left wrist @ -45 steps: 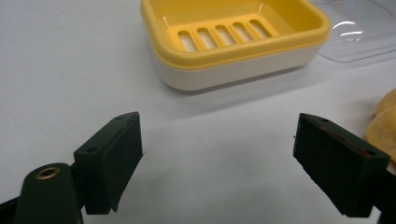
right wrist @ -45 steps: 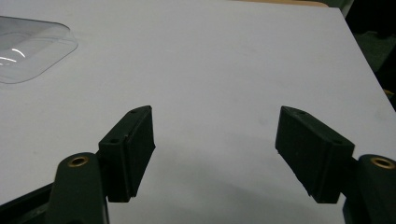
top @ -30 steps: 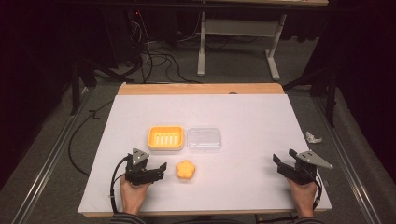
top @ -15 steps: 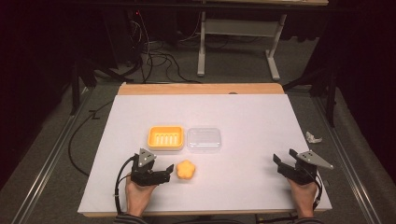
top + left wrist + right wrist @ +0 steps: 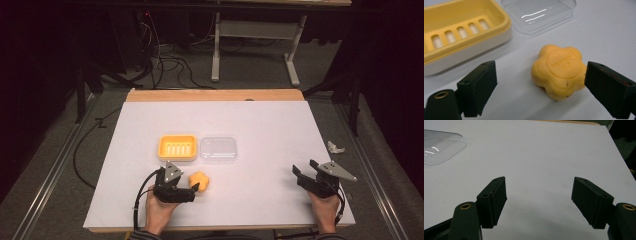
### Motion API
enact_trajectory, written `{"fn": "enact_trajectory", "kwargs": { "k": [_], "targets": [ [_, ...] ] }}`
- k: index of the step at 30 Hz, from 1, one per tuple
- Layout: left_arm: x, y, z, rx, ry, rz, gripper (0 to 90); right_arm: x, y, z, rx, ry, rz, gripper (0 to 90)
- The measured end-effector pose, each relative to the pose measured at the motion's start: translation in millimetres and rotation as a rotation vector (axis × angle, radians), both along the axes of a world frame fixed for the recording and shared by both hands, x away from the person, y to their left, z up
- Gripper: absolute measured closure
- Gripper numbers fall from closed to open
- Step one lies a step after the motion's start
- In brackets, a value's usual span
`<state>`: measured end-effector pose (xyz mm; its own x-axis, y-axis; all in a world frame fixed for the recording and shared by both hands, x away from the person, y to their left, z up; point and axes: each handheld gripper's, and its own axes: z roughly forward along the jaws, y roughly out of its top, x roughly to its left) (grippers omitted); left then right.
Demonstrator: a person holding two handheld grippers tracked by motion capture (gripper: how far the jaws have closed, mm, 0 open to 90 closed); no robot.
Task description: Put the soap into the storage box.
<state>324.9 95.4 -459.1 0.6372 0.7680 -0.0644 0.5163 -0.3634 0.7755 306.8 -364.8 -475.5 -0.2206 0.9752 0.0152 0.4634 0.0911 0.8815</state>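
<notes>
I have the left gripper [image 5: 194,188] low over the near part of the white worktop [image 5: 260,120], lying almost level and pointing toward the soap [image 5: 200,180]. Its jaws have just been opening and now stand wide apart. In the left gripper view the yellow, flower-shaped soap [image 5: 560,70] lies flat on the worktop between the two black pads: the right pad [image 5: 607,90] is just beside the soap's edge, and I cannot tell whether it touches; the left pad [image 5: 479,86] is well clear of it. Nothing is clamped.

Beyond the soap, a little farther from me, sits the yellow soap dish [image 5: 177,148] with a row of slots in its floor, and right next to it, on its right, lies the clear plastic lid [image 5: 218,149], open side up. From the left gripper view I see the dish [image 5: 461,35] at upper left and the lid [image 5: 539,12] at the top, both apart from the soap.

My right gripper [image 5: 306,176] rests near the right front corner of the worktop, well away from the soap. Its jaws are spread wide over bare white surface with nothing between them [image 5: 539,200]; the lid's corner [image 5: 441,146] shows at far left in that view. A small crumpled white scrap [image 5: 335,147] lies at the worktop's right edge.
</notes>
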Motion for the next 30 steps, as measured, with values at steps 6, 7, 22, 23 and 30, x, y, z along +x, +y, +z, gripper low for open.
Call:
{"fn": "enact_trajectory", "kwargs": {
  "k": [6,7,22,23,30],
  "targets": [
    [-0.2,-12.2,-1.2,0.015,0.002,-0.034,11.0,0.0,0.0,0.0,0.001,0.0,0.001,28.5],
    [-0.4,-13.5,-1.4,0.017,0.003,-0.038,10.9,0.0,0.0,0.0,0.0,0.0,0.002,28.5],
    [3.2,-28.0,-12.0,0.09,-0.004,-0.061,11.3,0.4,0.9,-0.1,-0.004,0.006,-0.003,28.5],
    [3.4,-28.8,-12.7,0.095,-0.003,-0.063,11.4,0.4,0.8,-0.1,-0.007,0.004,-0.001,28.5],
    [5.0,-32.9,-15.6,0.106,-0.007,-0.056,13.7,0.3,0.9,-0.1,-0.002,0.007,-0.002,28.5]
  ]
}}
